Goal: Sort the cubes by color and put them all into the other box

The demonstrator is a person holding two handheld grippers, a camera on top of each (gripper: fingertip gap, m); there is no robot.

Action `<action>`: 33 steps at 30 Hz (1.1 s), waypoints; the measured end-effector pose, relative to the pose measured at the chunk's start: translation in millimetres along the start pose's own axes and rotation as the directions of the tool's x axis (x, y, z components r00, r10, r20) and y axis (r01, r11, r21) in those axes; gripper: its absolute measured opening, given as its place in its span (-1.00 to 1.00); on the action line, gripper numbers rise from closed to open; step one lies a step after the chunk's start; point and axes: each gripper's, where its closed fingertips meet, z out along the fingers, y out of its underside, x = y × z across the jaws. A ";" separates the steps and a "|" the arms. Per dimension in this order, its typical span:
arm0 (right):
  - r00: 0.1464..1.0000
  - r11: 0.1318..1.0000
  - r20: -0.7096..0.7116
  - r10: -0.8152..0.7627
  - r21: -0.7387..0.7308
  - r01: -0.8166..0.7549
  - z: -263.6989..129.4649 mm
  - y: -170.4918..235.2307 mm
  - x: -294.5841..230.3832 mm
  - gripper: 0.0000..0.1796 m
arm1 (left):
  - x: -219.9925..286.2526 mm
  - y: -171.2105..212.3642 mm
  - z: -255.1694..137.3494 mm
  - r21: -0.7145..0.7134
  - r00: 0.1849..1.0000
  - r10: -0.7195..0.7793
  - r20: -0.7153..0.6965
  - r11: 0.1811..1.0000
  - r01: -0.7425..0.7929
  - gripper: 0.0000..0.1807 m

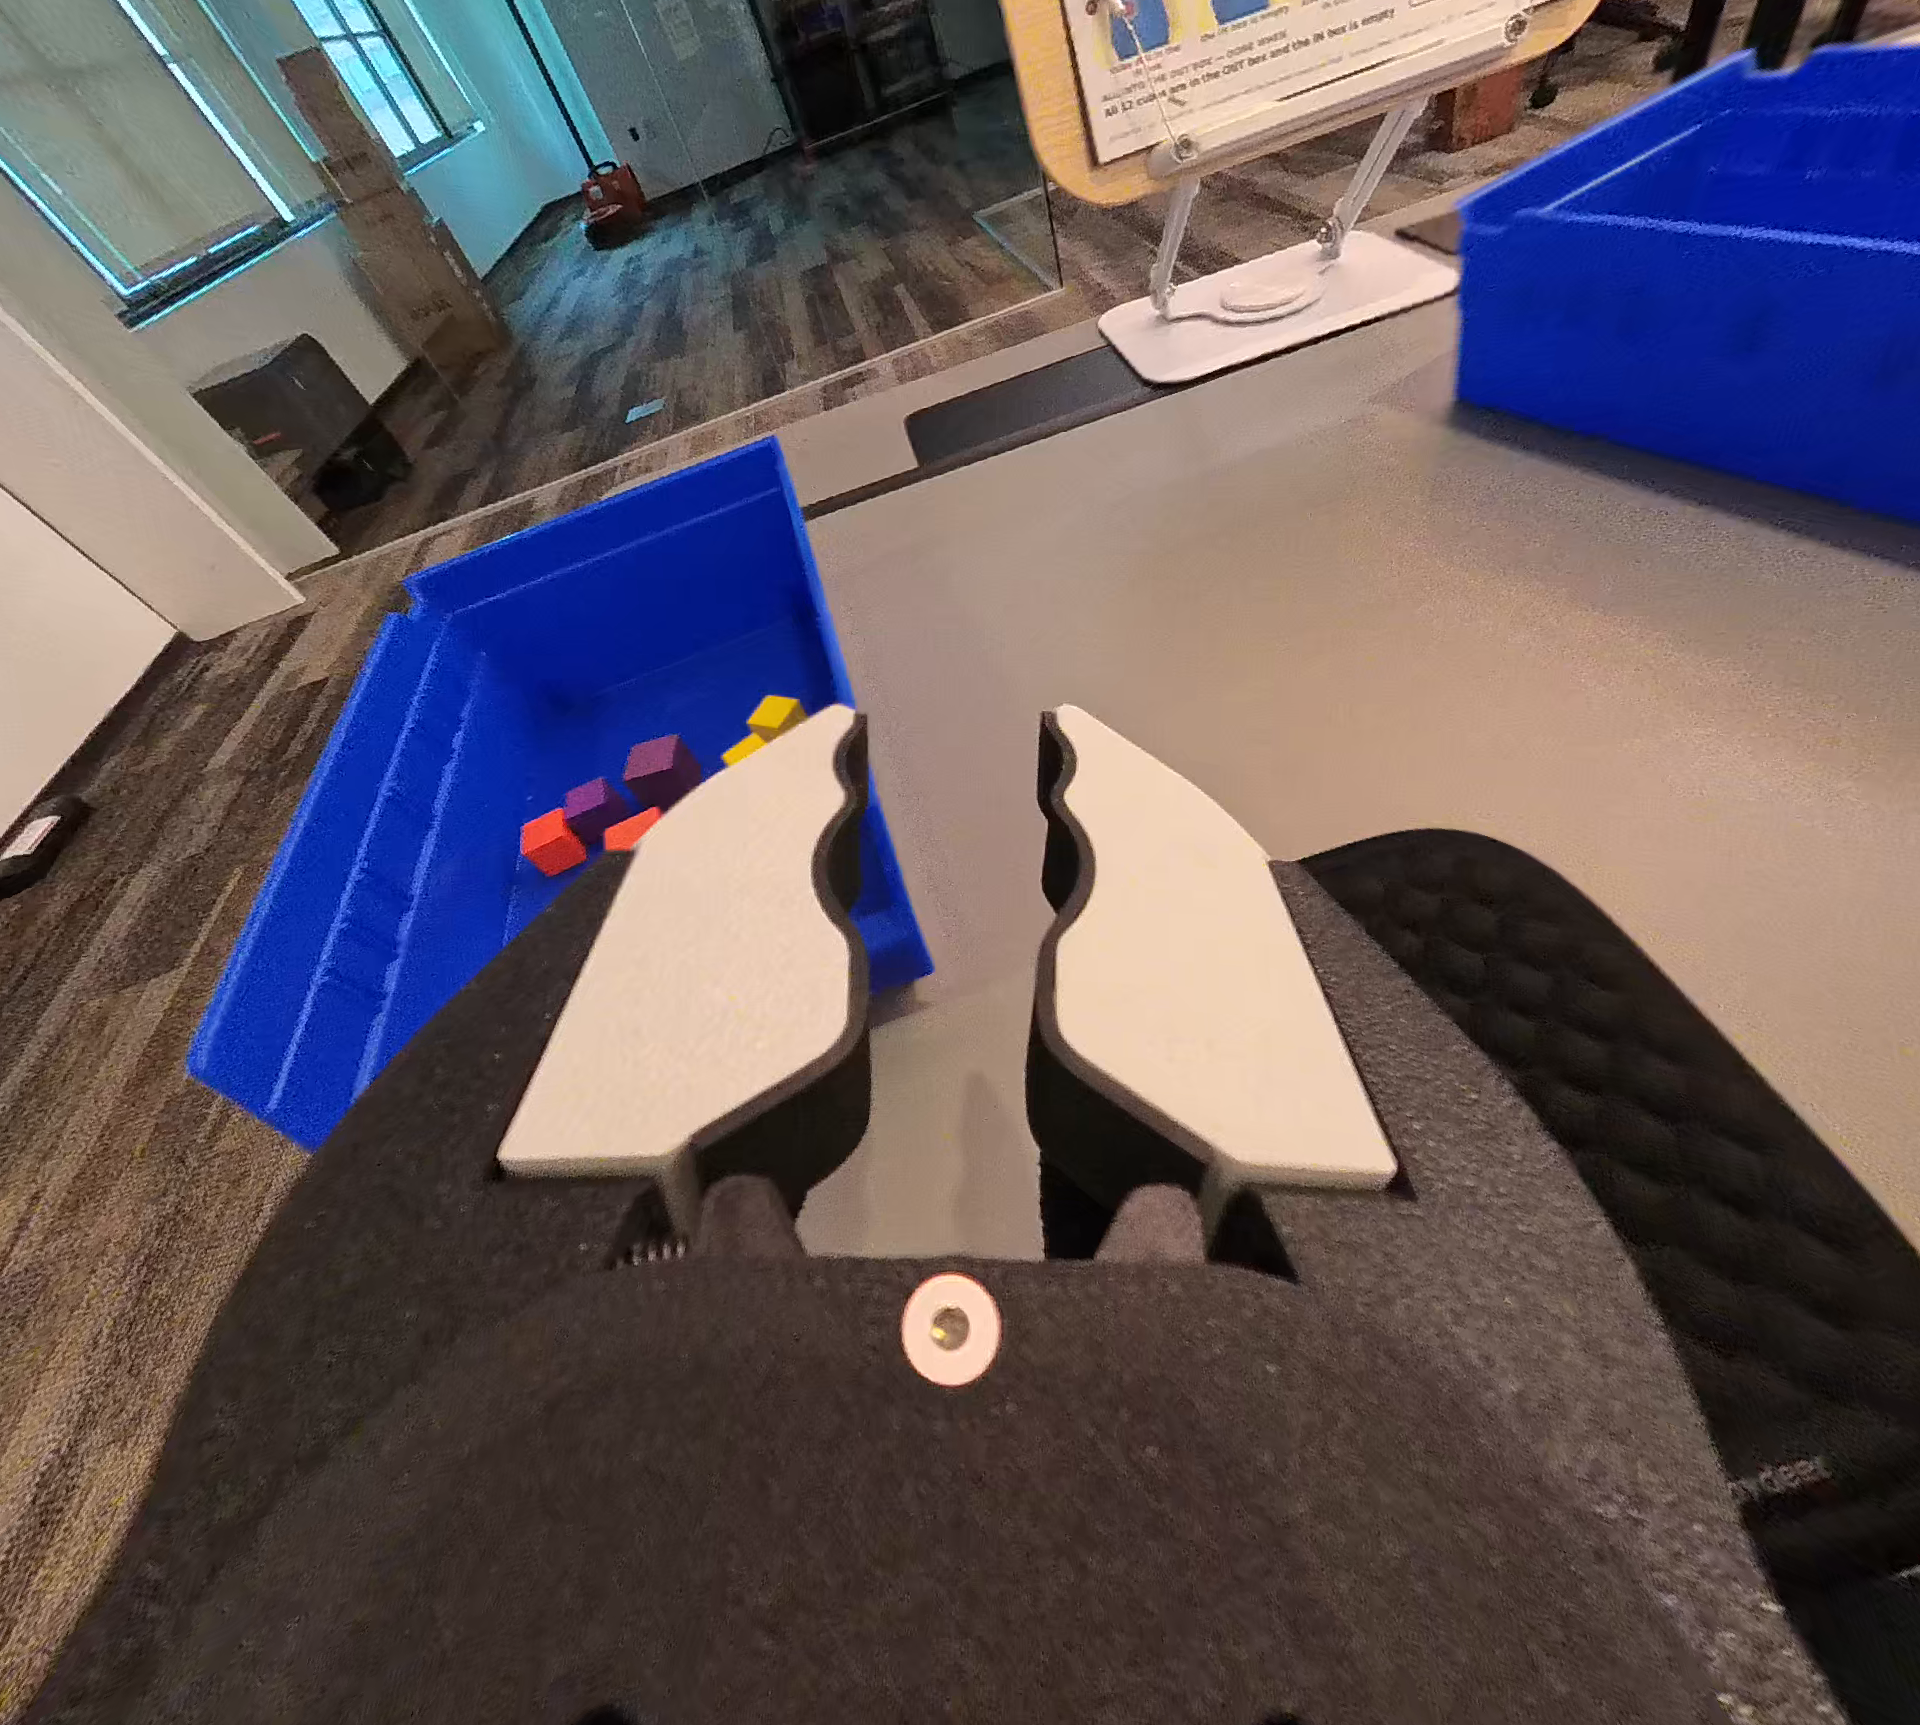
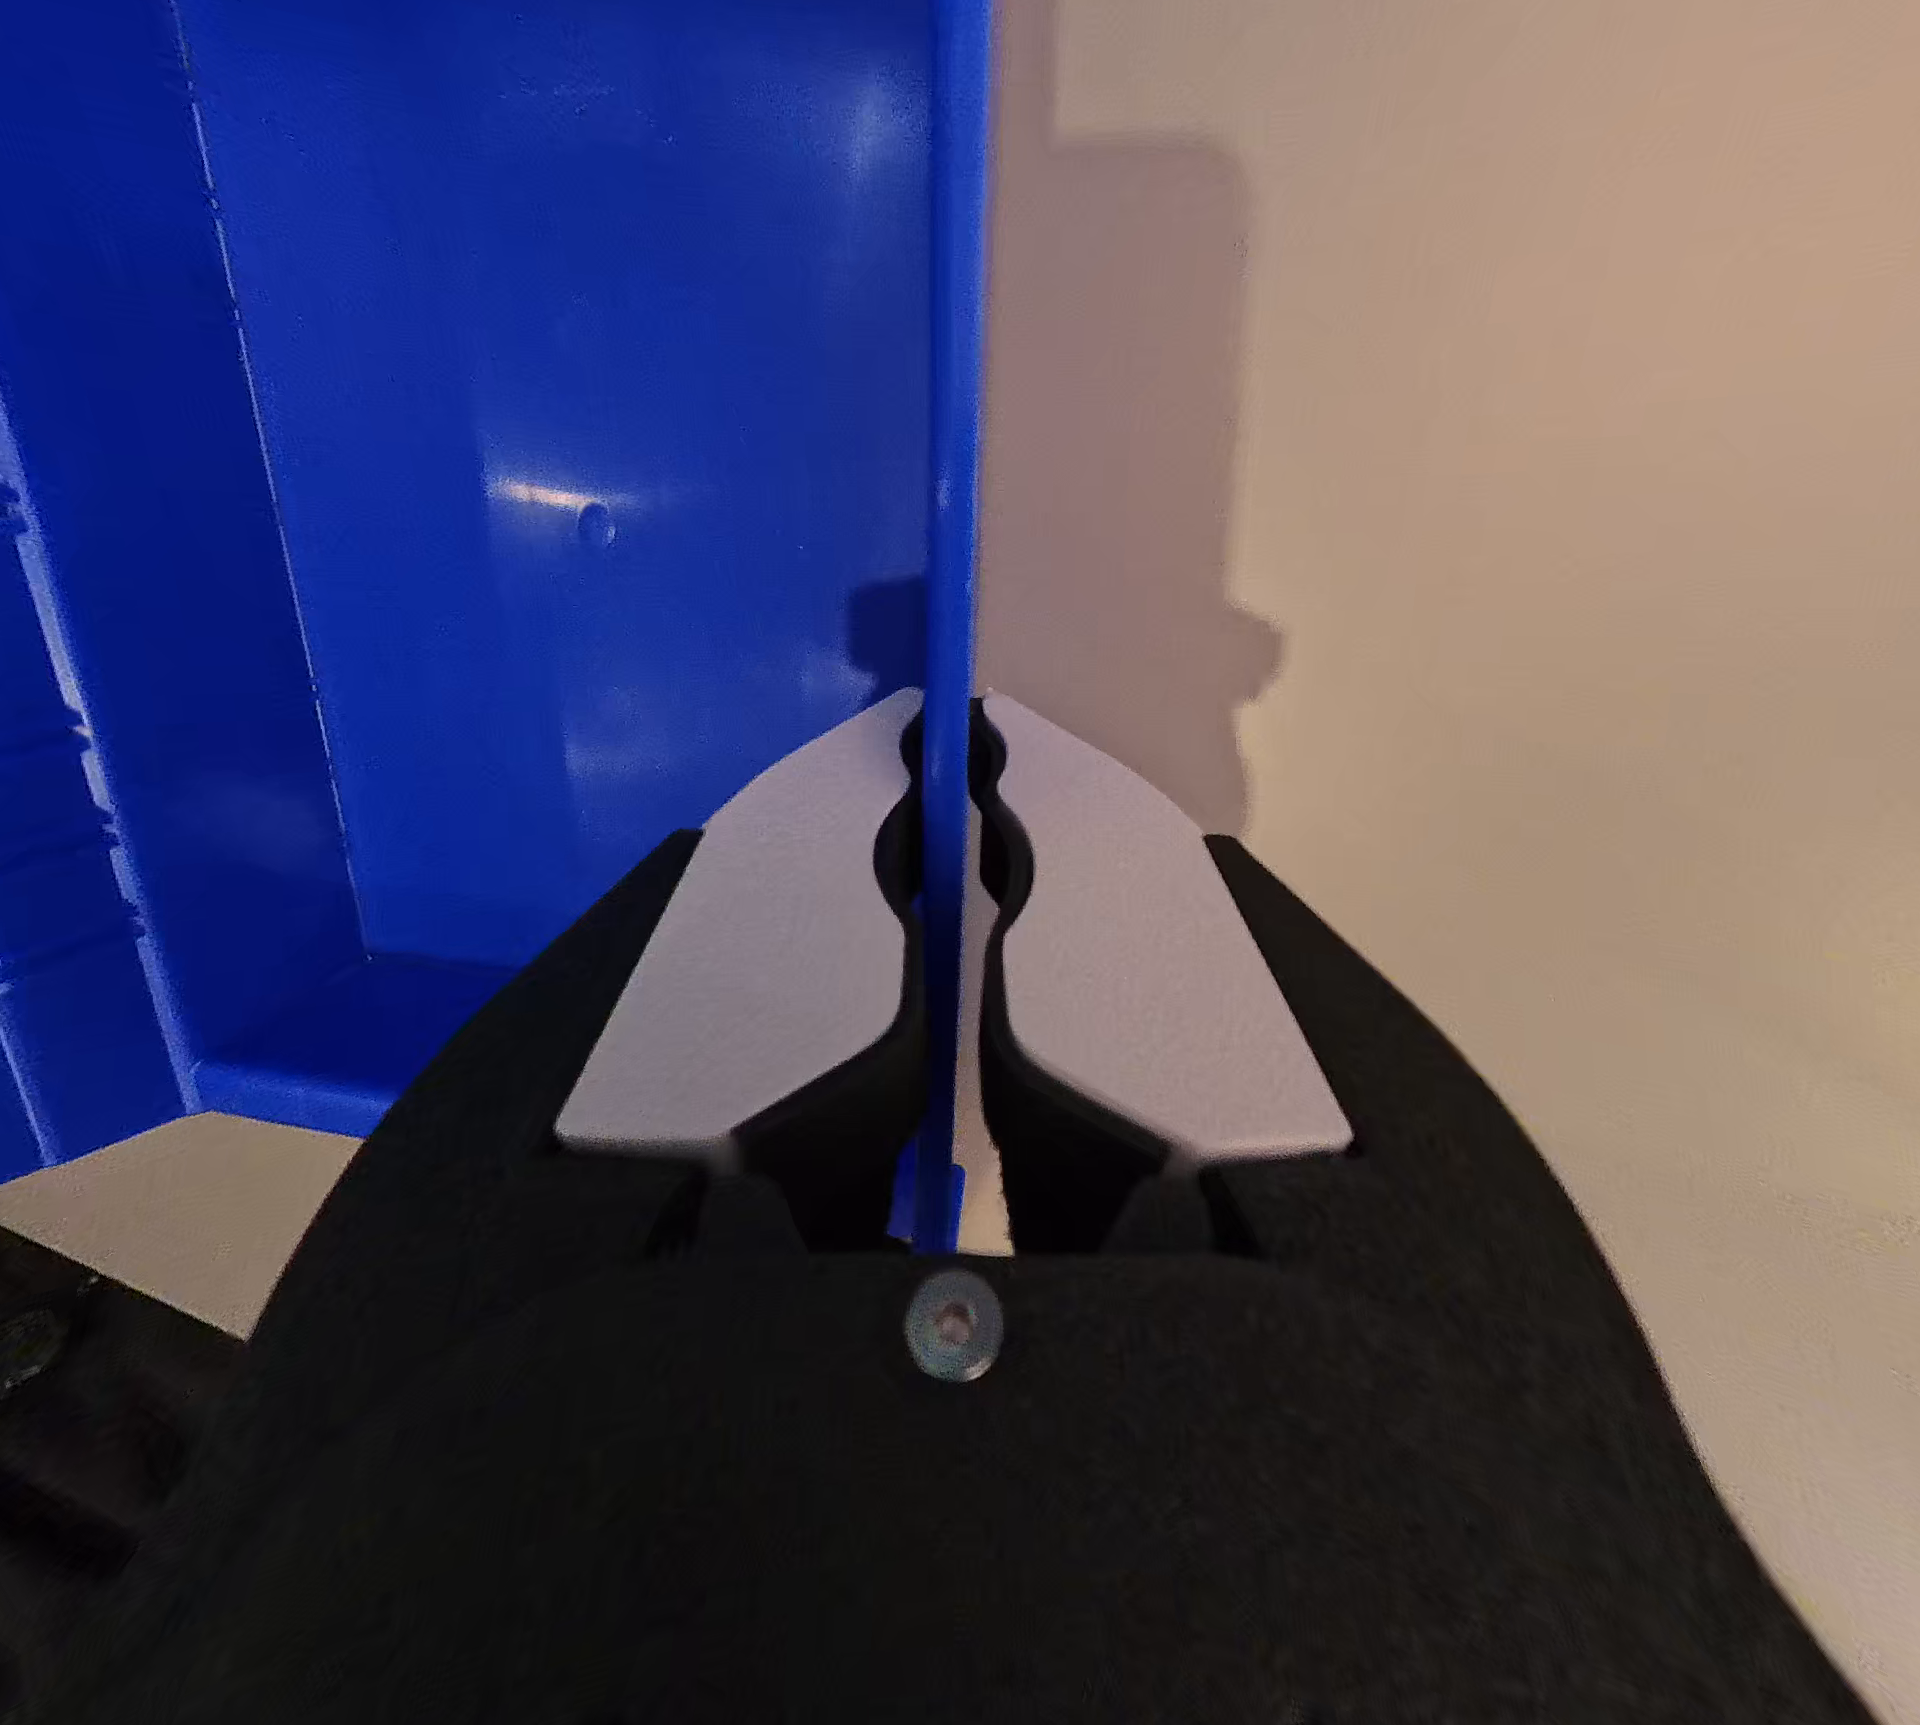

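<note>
The tabletop (image 1: 1299,636) ran pale and wide under me, and two blue bins sat on it, well apart. The bin with the cubes (image 1: 436,802) lay at the tabletop's left edge, its long axis running away from me. The other blue box (image 1: 1662,345) stood far off to the right in my left wrist view.

My left gripper (image 1: 951,730) hung with jaws spread wide and nothing between them, poised over bare tabletop just beside the cube bin's right wall. So the cubes lay ahead and to the left of those jaws: that was the relation the next reach turned on, I judged, and my left hand was plainly the nearer one.

My right gripper (image 2: 948,709) had its jaws closed down on the thin side wall (image 2: 956,325) of a blue box whose floor (image 2: 582,428), so far as it showed, held no cubes. That wall ran straight away along the jaws.

Smallest last: the yellow cubes (image 1: 774,717) sat nearest my left jaw tip, then the purple cubes (image 1: 660,766), then the red cubes (image 1: 551,842), each colour paired together. Some were half hidden behind the jaw, so I could not count them all.
</note>
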 end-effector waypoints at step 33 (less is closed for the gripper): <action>0.945 0.990 -0.301 0.126 0.096 -0.102 -128.8 157.8 310.2 -0.75 | 92.5 -41.7 59.5 -0.081 0.991 0.099 -0.091 0.991 -0.106 -0.58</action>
